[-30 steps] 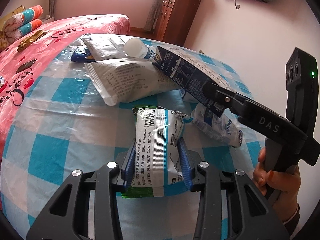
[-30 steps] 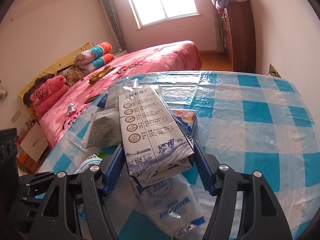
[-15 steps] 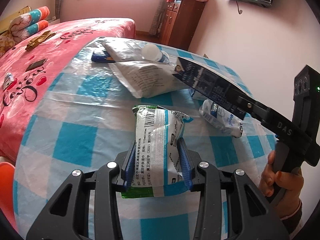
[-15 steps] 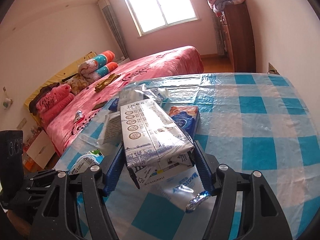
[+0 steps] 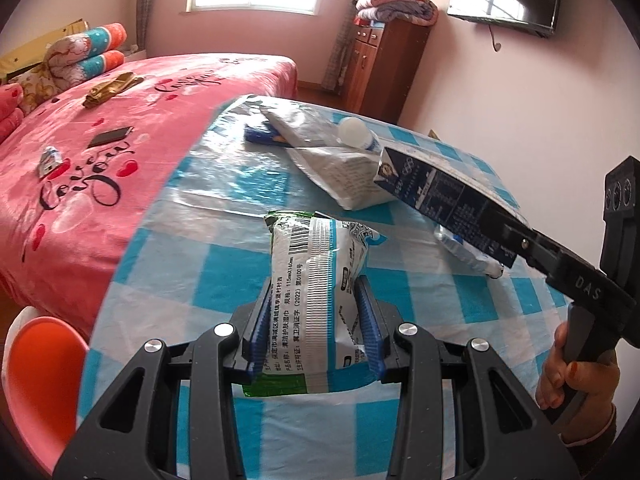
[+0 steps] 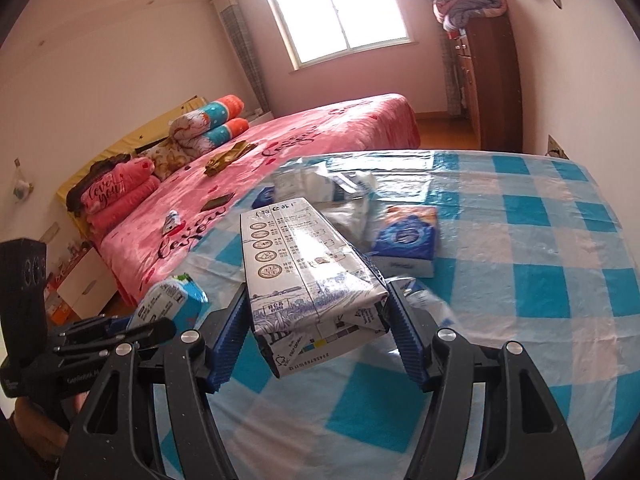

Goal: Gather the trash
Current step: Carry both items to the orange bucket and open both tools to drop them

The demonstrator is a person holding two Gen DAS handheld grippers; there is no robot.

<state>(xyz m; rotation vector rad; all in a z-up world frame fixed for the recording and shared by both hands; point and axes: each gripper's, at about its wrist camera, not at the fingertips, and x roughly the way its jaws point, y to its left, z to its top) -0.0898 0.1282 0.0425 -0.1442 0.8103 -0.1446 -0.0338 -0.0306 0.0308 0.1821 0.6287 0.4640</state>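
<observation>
The left gripper [image 5: 316,320] is clamped on a wet-wipe packet [image 5: 316,280], white and blue with a green end and a barcode; its blue pads press both long sides, and the packet is held clear of the table [image 5: 168,264]. The right gripper [image 6: 316,320] is closed on a milk carton [image 6: 296,264], the pads bearing on its two side faces, bottom end toward the camera, also lifted off the table. In the left wrist view the carton [image 5: 440,196] is seen from the side, dark blue, projecting from the right gripper, which is gripped by a hand [image 5: 568,376]. Left on the blue-and-white checked tablecloth: a tissue pack [image 6: 408,240], a white plastic bottle [image 5: 356,136], a crumpled white bag [image 5: 340,172] and a clear wrapper [image 5: 468,252]. A pink bed [image 5: 80,168] stands beyond the table.
</observation>
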